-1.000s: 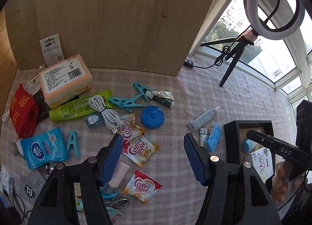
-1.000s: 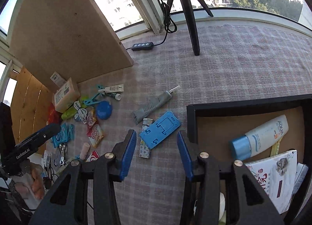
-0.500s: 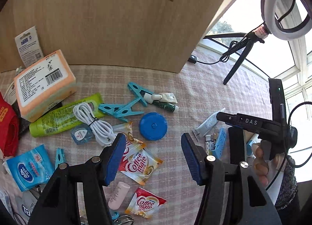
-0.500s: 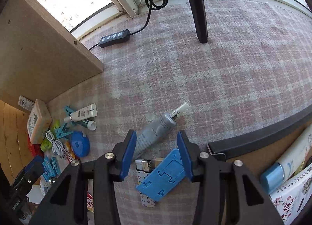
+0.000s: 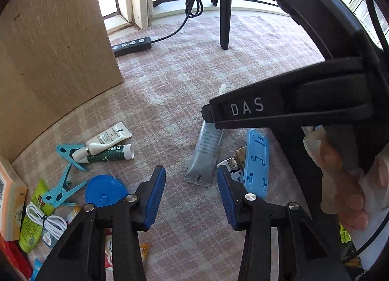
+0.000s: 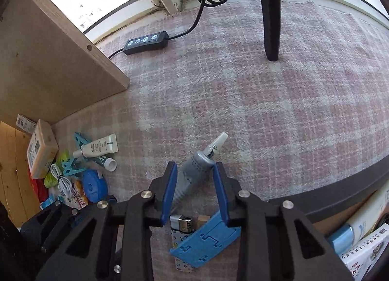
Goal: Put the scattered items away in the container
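Change: a second ago both grippers hung high over the whole spread; now both are down low over the cluster beside the container, and the wide view of the clutter has narrowed to a few things.
Right gripper (image 6: 195, 192): its jaws are closing around the grey tube (image 6: 192, 178); the tube lies between the blue pads, but whether they press it yet I cannot tell.
Left gripper (image 5: 190, 197): its jaws are closing too, with only bare checked cloth between them; the tube's crimped end lies just ahead.
Meaning for the task: the tube looks like the next thing to go in; the lift is not yet made.
Tube position: flat on the counter (image 6: 279, 110), nozzle pointing toward the window, near the container.
Container (image 6: 340, 191): its dark rim runs to the right of the right gripper, with a bottle and a booklet already inside.
Neighbours: a blue stand (image 6: 206, 242) and a lighter (image 6: 181, 226) lie just below the tube, close to the jaws.
Crowding: the right gripper's body fills the space above the left one, so the two hands are near each other.
Open room: bare cloth stretches ahead to the tripod leg (image 6: 271, 13); a wooden board (image 6: 48, 57) closes the left side.
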